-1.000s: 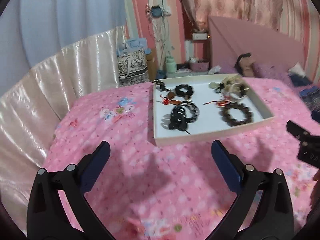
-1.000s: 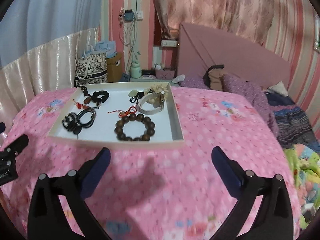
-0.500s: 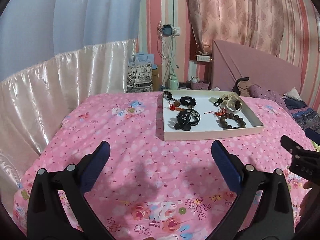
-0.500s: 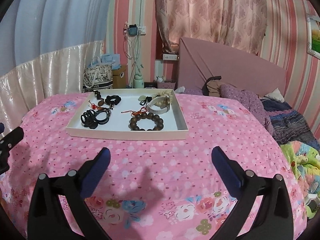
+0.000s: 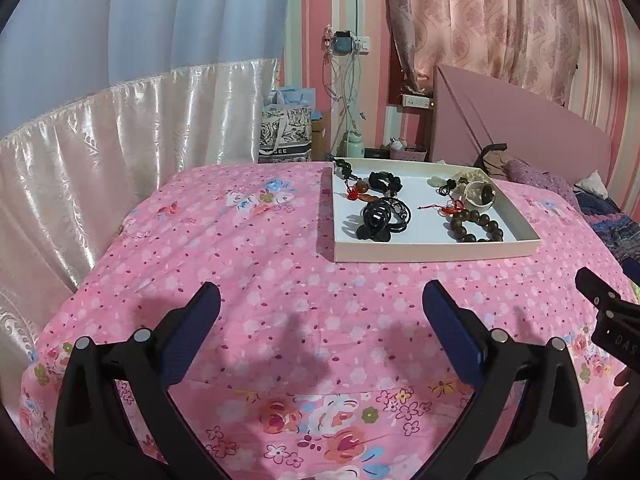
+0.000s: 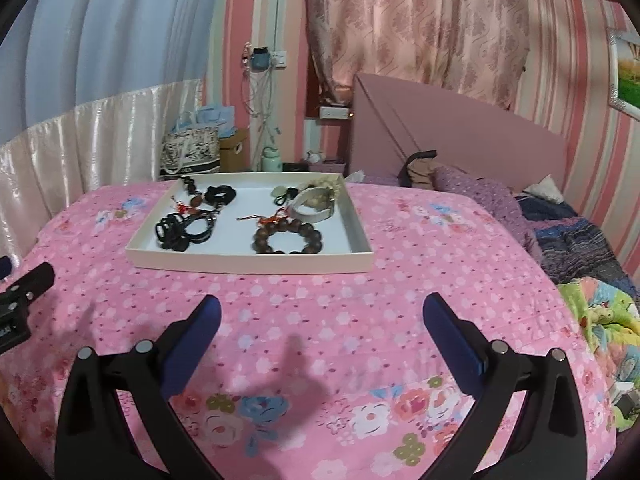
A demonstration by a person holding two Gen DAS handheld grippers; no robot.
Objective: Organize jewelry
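Two paper bags (image 5: 286, 132) stand beyond the bed (image 5: 256, 248), behind the tray (image 5: 434, 250).

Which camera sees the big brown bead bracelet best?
The right wrist view: the brown bead bracelet lies near the middle, its whole ring showing in the white tray. The left wrist view shows it too, but off to the right, with the tray's front wall hiding its near edge.
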